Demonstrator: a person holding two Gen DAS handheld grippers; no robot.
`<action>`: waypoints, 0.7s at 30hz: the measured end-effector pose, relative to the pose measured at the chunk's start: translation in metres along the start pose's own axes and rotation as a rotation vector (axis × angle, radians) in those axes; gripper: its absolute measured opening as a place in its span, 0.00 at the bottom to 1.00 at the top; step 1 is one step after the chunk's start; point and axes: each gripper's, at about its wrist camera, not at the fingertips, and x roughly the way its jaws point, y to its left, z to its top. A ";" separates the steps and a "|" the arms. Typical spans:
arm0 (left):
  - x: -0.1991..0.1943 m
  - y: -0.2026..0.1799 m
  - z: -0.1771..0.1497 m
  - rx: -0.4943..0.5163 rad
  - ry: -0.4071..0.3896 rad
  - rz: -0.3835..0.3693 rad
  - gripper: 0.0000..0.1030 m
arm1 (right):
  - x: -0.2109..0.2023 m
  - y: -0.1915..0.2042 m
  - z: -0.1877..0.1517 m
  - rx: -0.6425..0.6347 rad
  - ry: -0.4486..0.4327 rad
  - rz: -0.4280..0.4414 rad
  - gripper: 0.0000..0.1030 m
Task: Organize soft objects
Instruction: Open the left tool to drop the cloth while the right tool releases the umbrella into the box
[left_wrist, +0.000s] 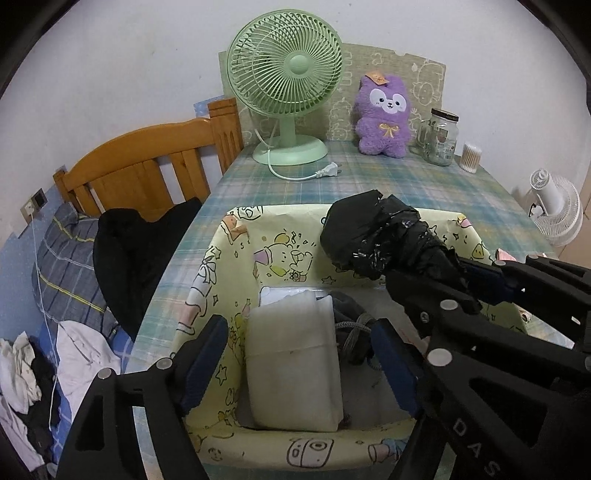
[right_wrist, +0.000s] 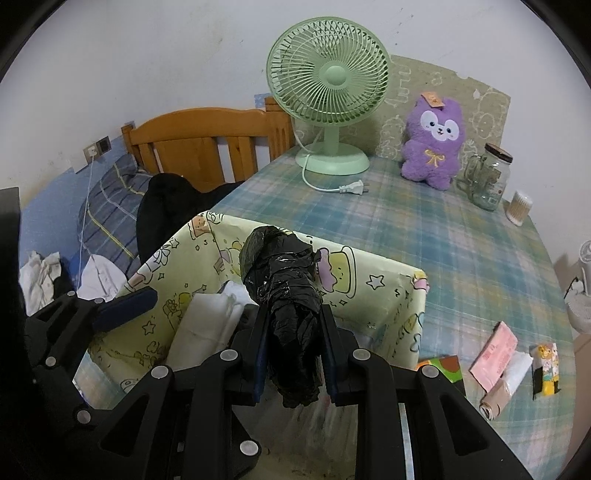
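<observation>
Left wrist view. My left gripper stands with its jaws apart over the yellow cartoon-print box, straddling the white soft pack that lies inside against the near-left wall. The pads do not press on the pack; gaps show on both sides. A dark corded item lies beside the pack, touching it. My right gripper enters from the right, carrying the black plastic bundle above the box's far-right part.

Risk here: if I lower the left jaws, the right-hand finger may snag the cord, or the left-hand finger may catch the box wall — the wall looks thin and could fold or drag the box across the plaid tablecloth.

Right wrist view. My right gripper is clamped on the black plastic bundle, pads pressing on its lower half. The upper half stands free above the fingertips, and it hangs over the box interior near the far wall. The white pack sits below to the left, with the left gripper near it.

Risks here: the film looks slick and crumpled, so the bundle could slip or tilt in the grip. Released too far forward, it may land on the rim and topple out onto the table. The two grippers work close together over one box — collision is possible. The purple plush, green fan and glass jar stand well apart.
</observation>
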 end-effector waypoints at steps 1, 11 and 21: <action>0.001 0.000 0.001 0.000 0.002 -0.001 0.80 | 0.001 0.000 0.001 -0.005 0.003 -0.010 0.39; 0.000 -0.009 0.002 0.009 0.000 -0.021 0.87 | -0.011 -0.010 0.000 -0.007 -0.050 -0.129 0.78; -0.012 -0.024 0.003 0.033 -0.027 -0.043 0.93 | -0.032 -0.023 -0.007 0.027 -0.075 -0.165 0.79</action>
